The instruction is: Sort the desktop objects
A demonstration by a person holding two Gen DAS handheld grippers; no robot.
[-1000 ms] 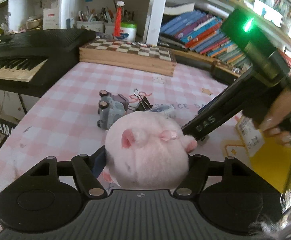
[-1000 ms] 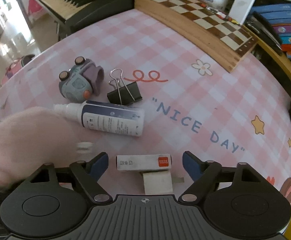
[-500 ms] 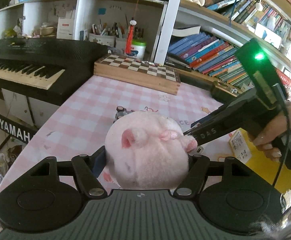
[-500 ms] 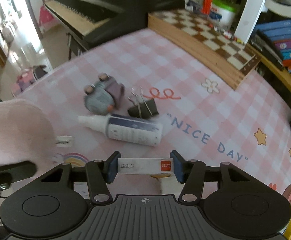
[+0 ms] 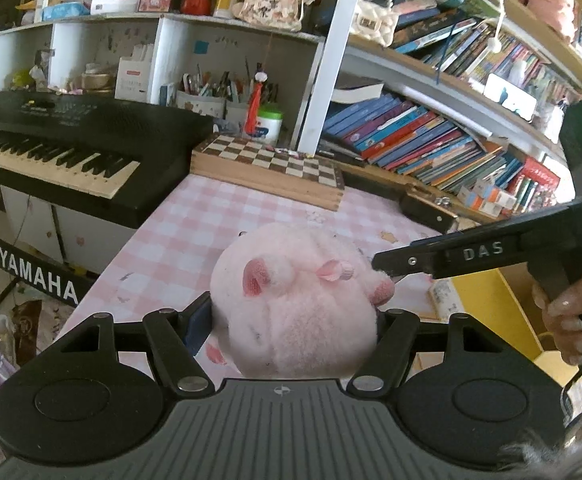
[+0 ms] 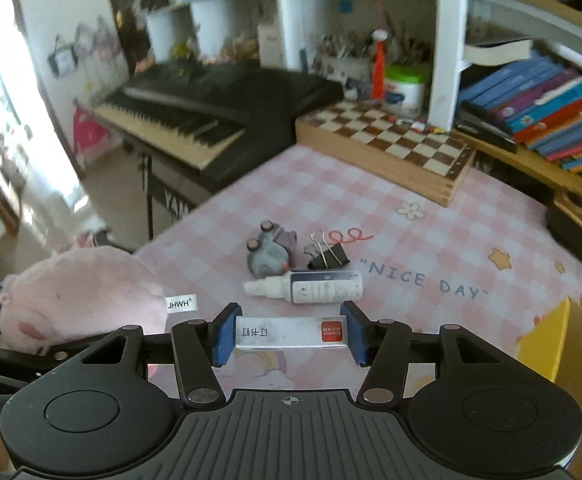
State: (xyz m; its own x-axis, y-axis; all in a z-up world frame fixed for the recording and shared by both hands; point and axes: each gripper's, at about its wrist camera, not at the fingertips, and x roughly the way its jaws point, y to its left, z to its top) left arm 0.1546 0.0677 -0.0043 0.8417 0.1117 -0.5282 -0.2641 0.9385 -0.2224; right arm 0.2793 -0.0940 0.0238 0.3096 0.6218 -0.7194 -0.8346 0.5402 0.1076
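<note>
The left claw (image 5: 291, 316) is clamped on the round pink plush toy (image 5: 297, 304), and the right claw (image 6: 289, 334) on the small white staple box (image 6: 291, 333), both above the pink checked worktop (image 6: 371, 208). I would carry them level, with a firm squeeze.

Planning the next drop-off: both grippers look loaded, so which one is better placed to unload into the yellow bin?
Right, probably. The right gripper holds the staple box, and the yellow bin lies on its side. The left gripper, holding the pink plush, is farther off.
</note>
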